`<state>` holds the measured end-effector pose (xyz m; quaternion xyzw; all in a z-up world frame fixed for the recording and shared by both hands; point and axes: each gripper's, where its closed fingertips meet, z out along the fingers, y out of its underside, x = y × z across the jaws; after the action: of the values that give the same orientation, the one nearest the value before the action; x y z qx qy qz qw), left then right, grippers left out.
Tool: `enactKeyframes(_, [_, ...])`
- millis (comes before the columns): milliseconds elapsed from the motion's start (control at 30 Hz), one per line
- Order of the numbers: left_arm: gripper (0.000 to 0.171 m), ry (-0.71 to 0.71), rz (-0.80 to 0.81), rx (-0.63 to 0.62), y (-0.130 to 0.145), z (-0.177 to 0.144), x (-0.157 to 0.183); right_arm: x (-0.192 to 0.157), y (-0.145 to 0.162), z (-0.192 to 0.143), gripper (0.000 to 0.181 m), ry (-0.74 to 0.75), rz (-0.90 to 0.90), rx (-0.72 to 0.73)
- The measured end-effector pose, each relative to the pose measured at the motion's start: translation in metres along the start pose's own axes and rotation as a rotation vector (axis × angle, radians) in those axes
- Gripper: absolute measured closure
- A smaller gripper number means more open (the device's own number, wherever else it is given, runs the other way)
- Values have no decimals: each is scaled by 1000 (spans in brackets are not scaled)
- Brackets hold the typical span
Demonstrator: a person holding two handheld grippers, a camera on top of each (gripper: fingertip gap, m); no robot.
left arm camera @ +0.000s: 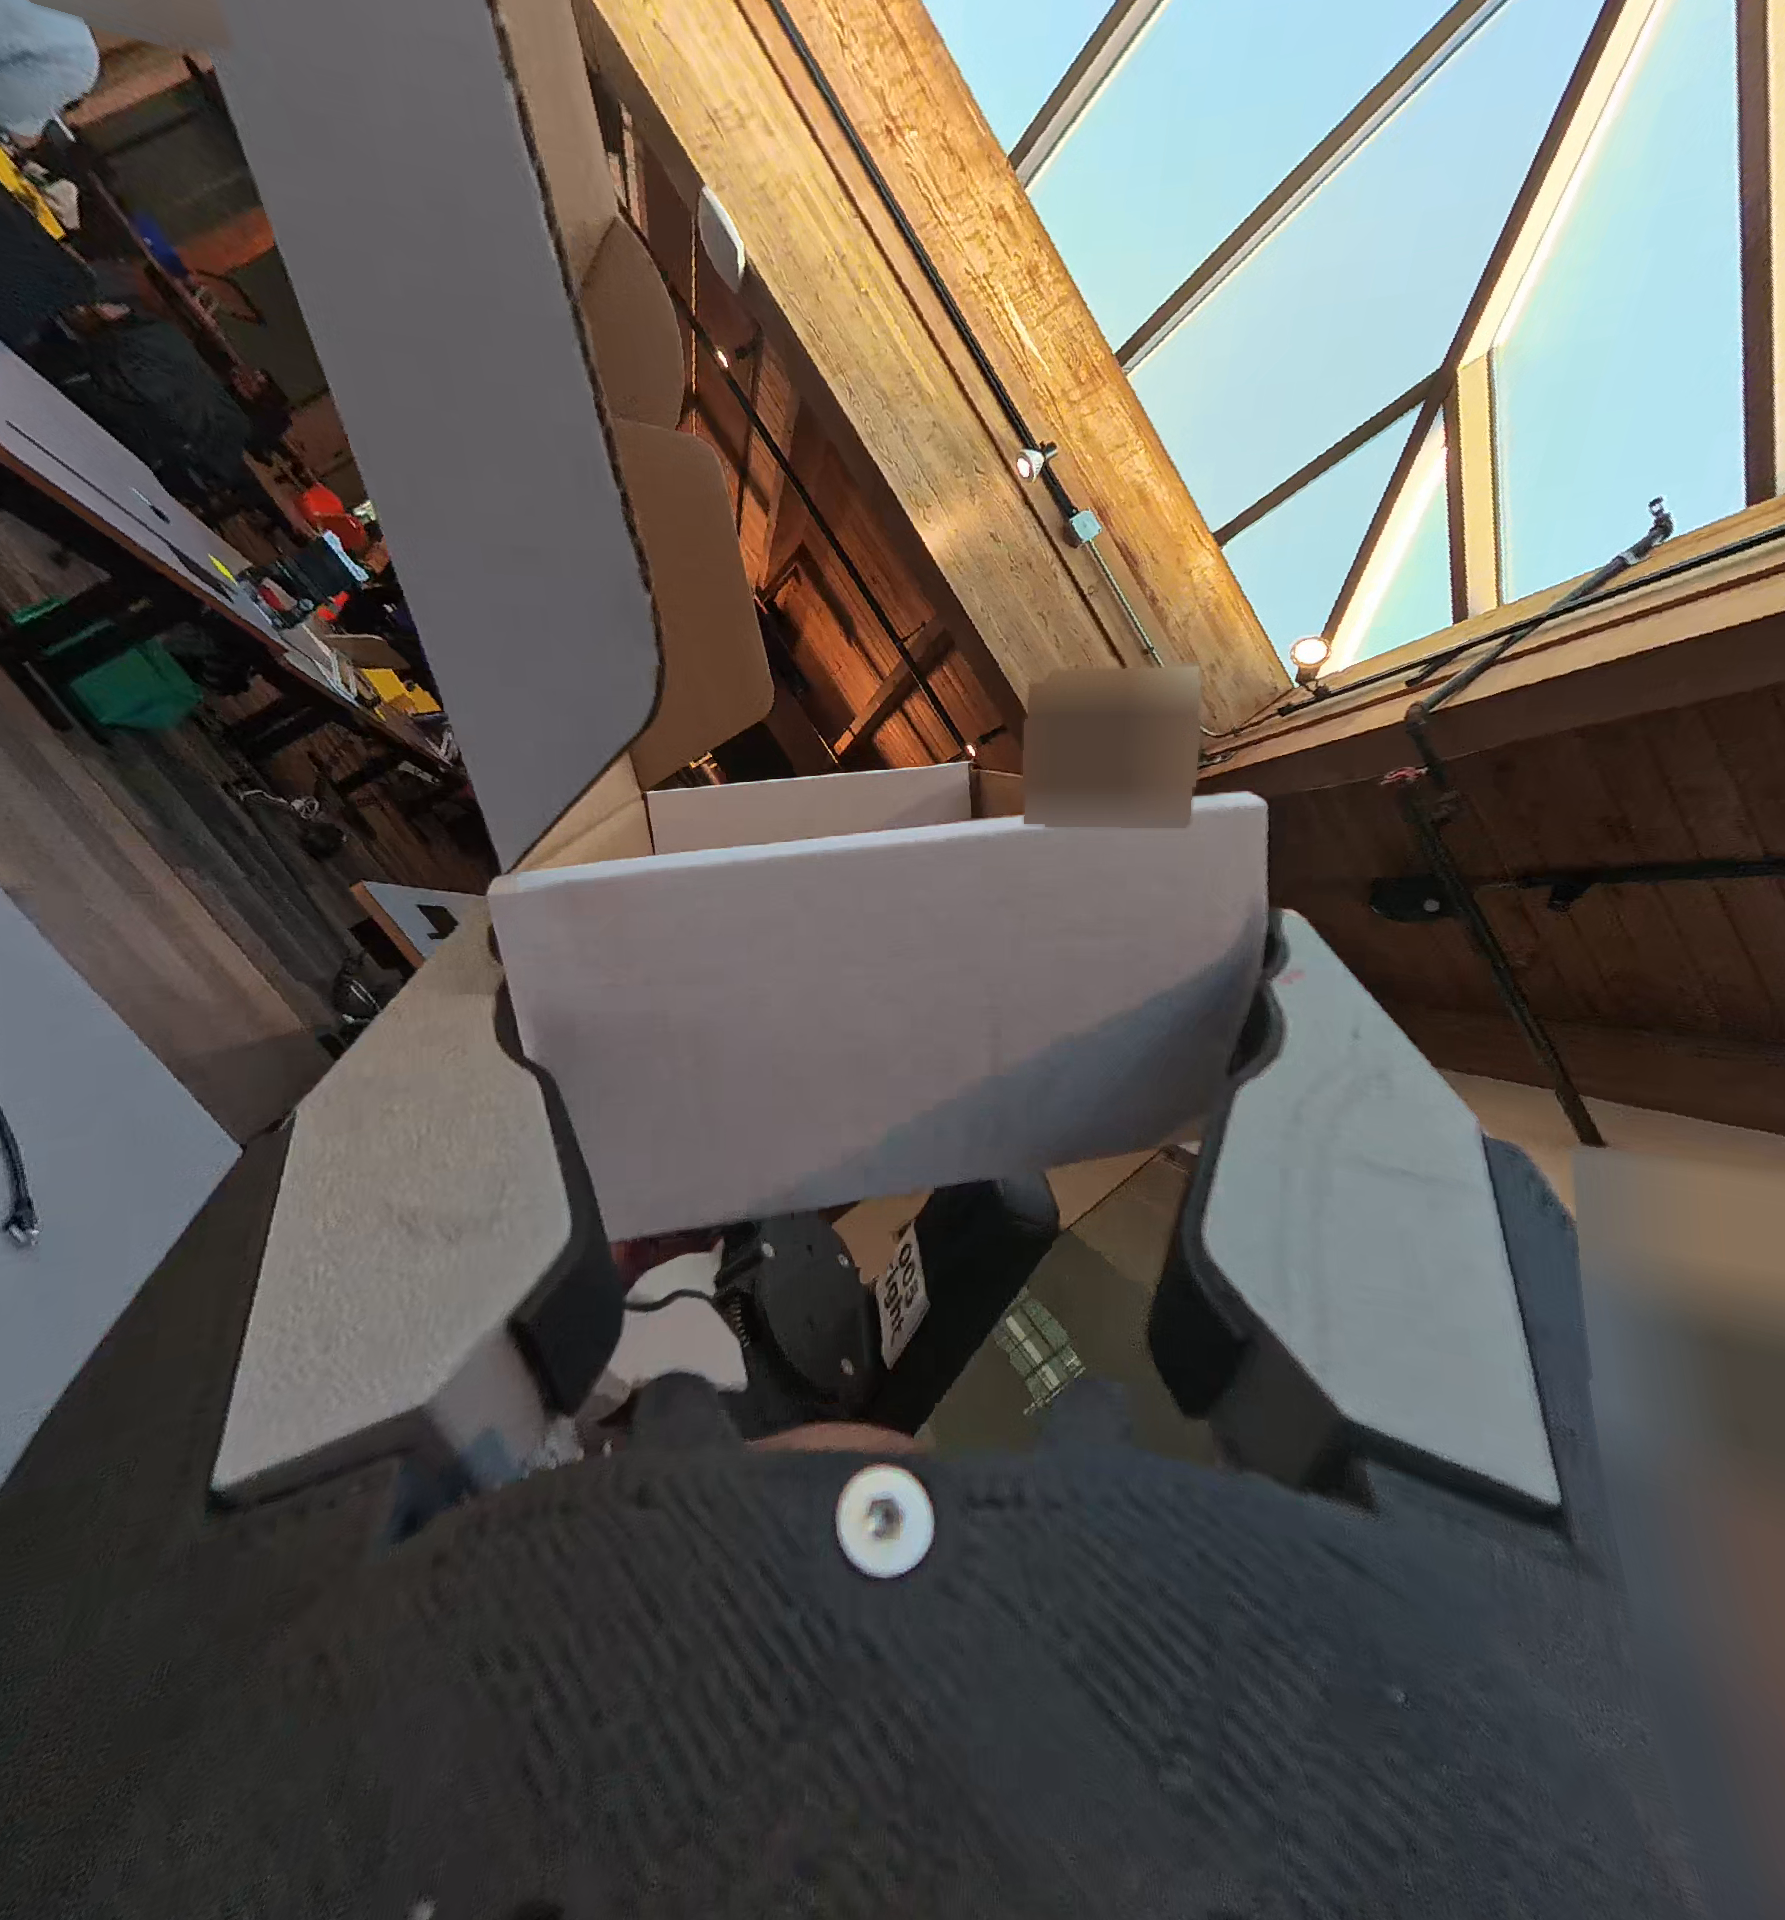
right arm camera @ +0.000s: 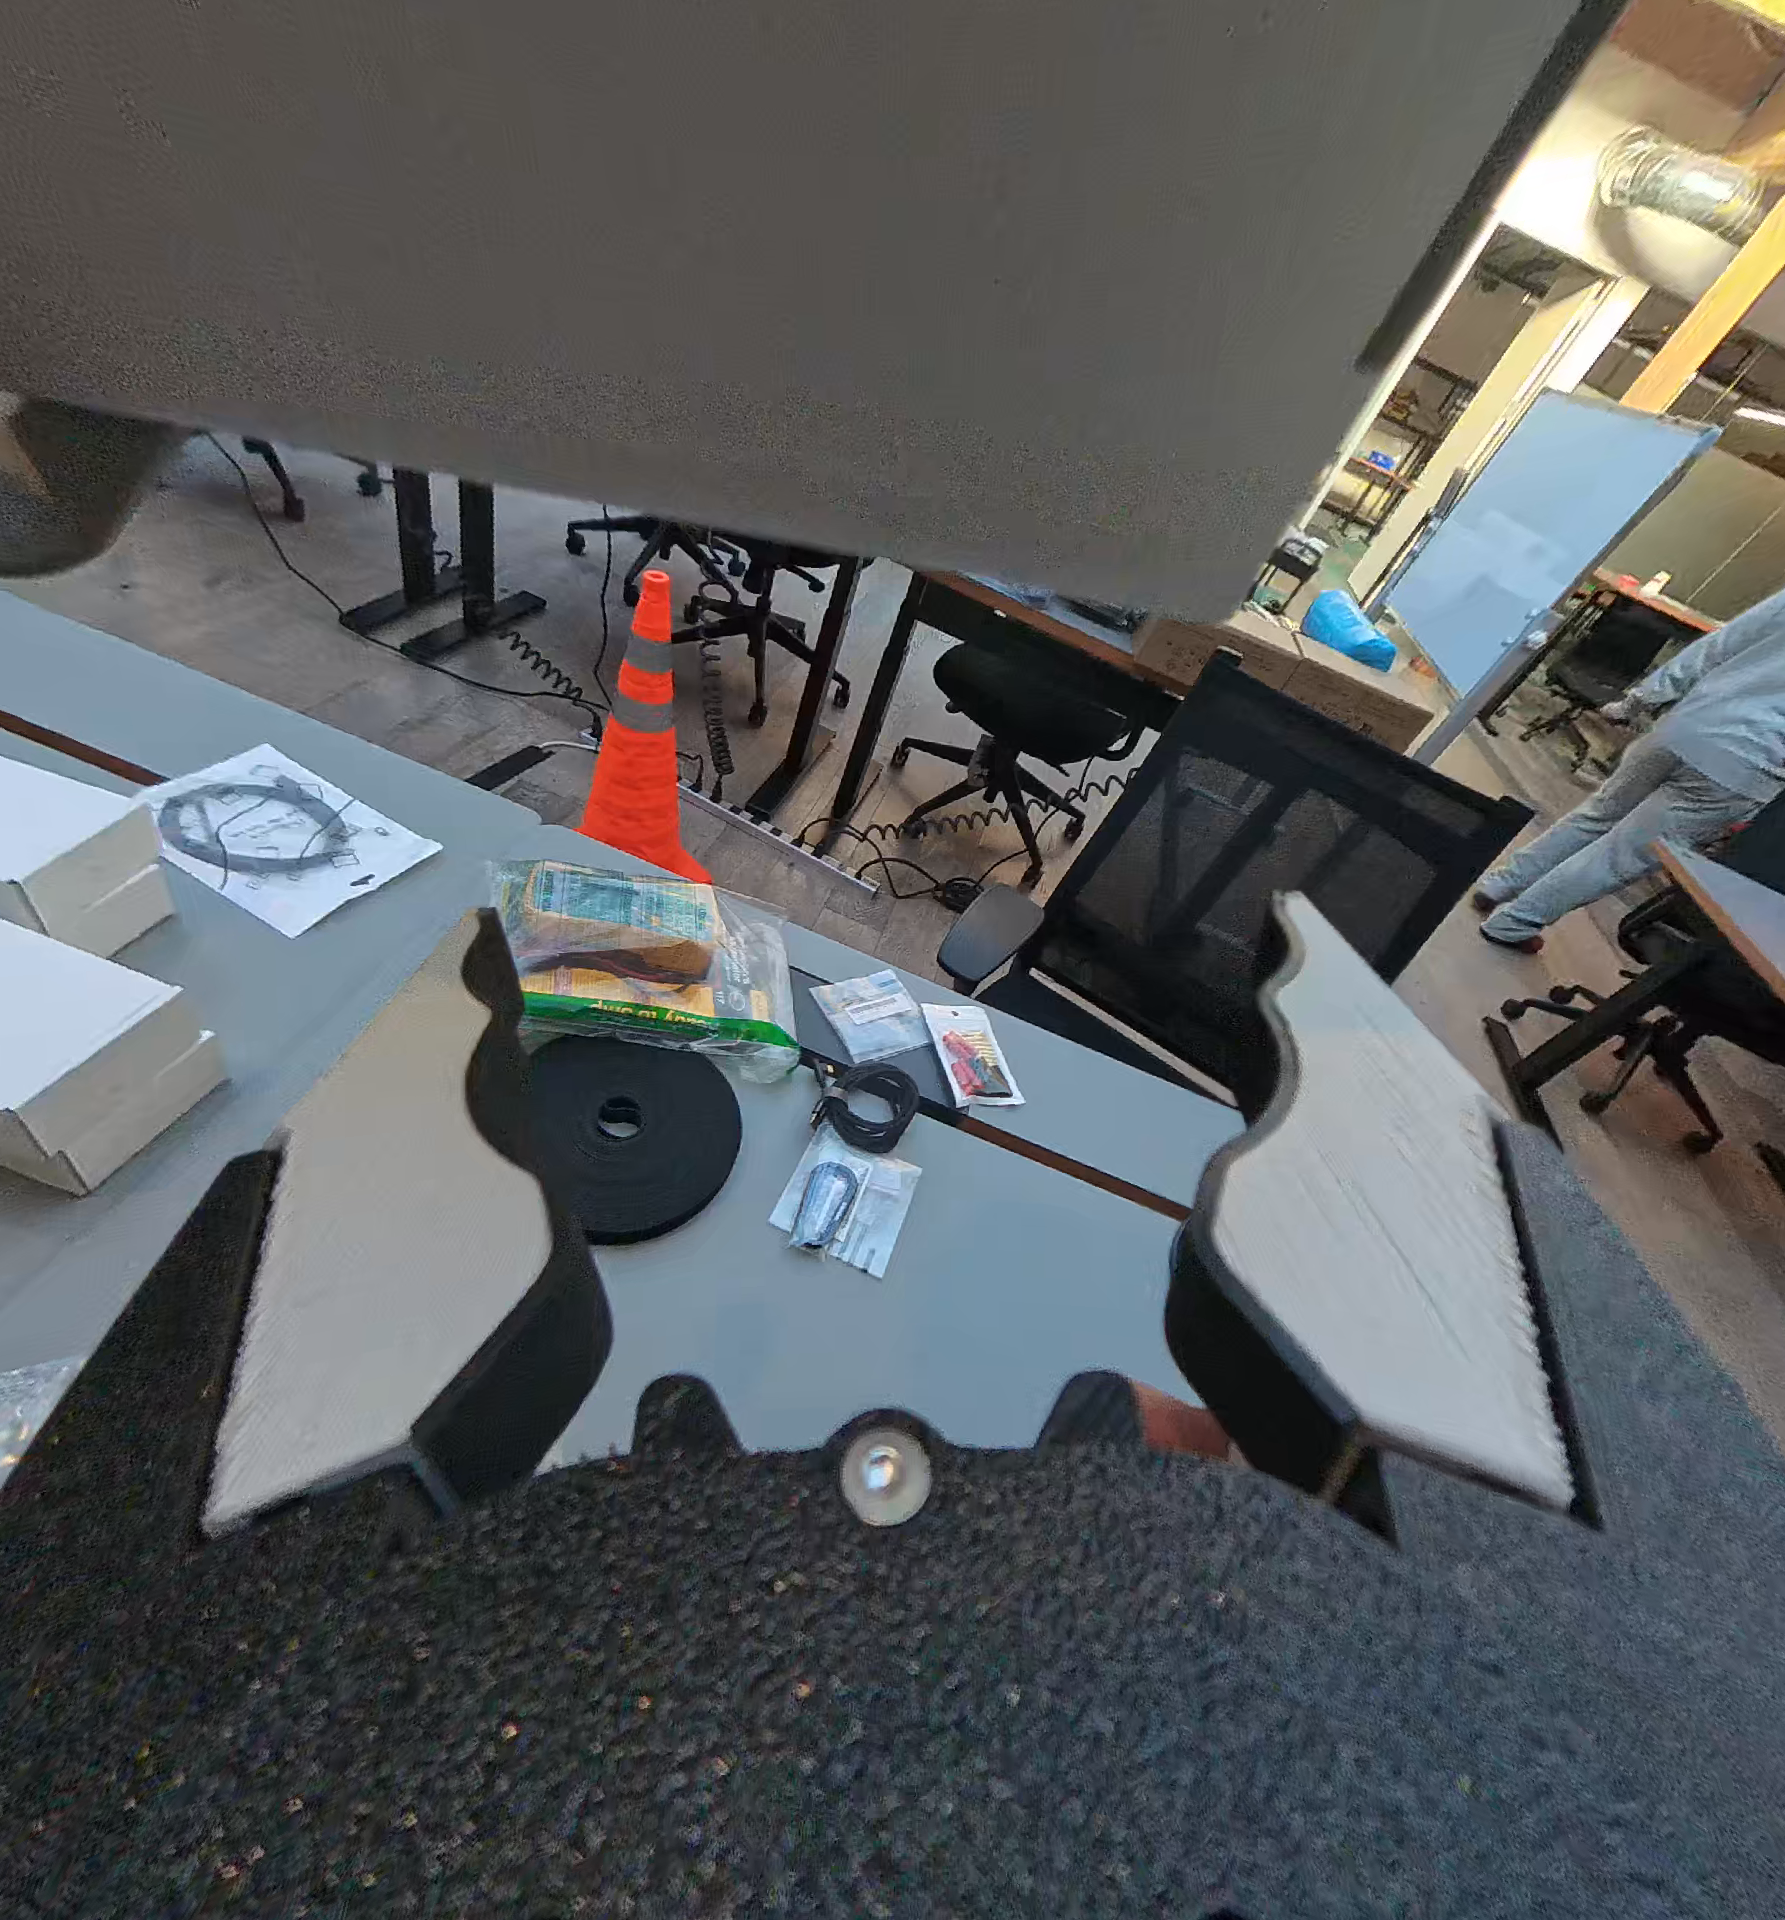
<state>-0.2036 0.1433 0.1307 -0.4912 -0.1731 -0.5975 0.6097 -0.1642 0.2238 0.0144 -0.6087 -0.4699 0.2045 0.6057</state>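
Observation:
In the left wrist view my left gripper (left arm camera: 883,987) is shut on the front wall of a white cardboard box (left arm camera: 867,1039) and holds it in the air. The box's open lid (left arm camera: 431,416) stands up at the left. The black body of the other gripper (left arm camera: 815,1320) shows below the box. In the right wrist view my right gripper (right arm camera: 888,925) is open and empty above a grey table (right arm camera: 971,1340). A grey cardboard panel of the box (right arm camera: 659,260) fills the top of that view. Nearest the right gripper are a black tape roll (right arm camera: 639,1132) and a yellow-green packet (right arm camera: 639,956).
On the table lie a coiled black cable (right arm camera: 867,1101), small plastic bags (right arm camera: 846,1205), a printed sheet (right arm camera: 285,831) and two closed white boxes (right arm camera: 46,1049). An orange cone (right arm camera: 644,738) and a black mesh chair (right arm camera: 1231,914) stand beyond the table edge. A person (right arm camera: 1719,727) stands at the right.

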Motion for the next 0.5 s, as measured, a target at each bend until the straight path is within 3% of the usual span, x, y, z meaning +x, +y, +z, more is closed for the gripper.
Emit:
enactKeyframes(200, [39, -16, -60, 37, -3, -21, -27, 10, -22, -14, 39, 26, -77, 18])
enactKeyframes(333, [39, 12, -119, 47, 0, -25, -35, -6, -26, -17, 38, -24, -85, 11])
enactKeyframes(400, [39, 41, -115, 18, 6, -22, -30, -31, -18, -19, 38, -160, -40, -20])
enactKeyframes(500, [38, 86, -24, -62, 13, -21, -13, -83, -7, -41, 42, -570, 184, -79])
